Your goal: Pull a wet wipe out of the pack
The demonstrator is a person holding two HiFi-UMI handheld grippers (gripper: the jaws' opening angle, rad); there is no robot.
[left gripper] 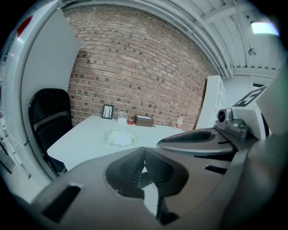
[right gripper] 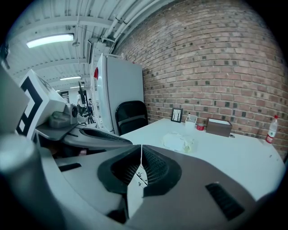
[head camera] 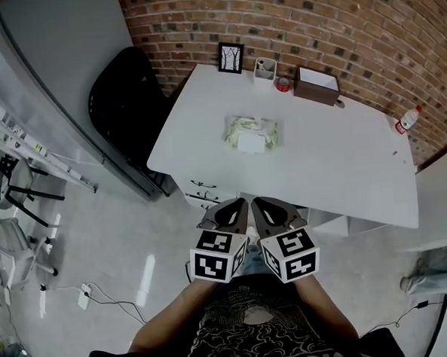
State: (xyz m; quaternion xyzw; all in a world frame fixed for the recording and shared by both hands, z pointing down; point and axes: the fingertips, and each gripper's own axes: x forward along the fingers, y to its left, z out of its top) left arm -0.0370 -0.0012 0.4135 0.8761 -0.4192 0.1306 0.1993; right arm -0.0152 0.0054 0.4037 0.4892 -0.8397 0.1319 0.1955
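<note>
The wet wipe pack [head camera: 252, 133] lies flat near the middle of the white table [head camera: 336, 167], pale green with a white flap on top. It also shows far off in the left gripper view as the pack [left gripper: 119, 137] and in the right gripper view as the pack [right gripper: 180, 141]. My left gripper [head camera: 236, 205] and right gripper [head camera: 257, 203] hang side by side in front of the table's near edge, close to my body, well short of the pack. Both are shut with nothing between the jaws.
At the table's far edge stand a framed picture [head camera: 230, 57], a white cup holder [head camera: 264, 70], a red tape roll [head camera: 283, 84] and a brown box [head camera: 317, 86]. A small bottle [head camera: 406, 120] is at the right. A black chair [head camera: 130, 97] sits left of the table.
</note>
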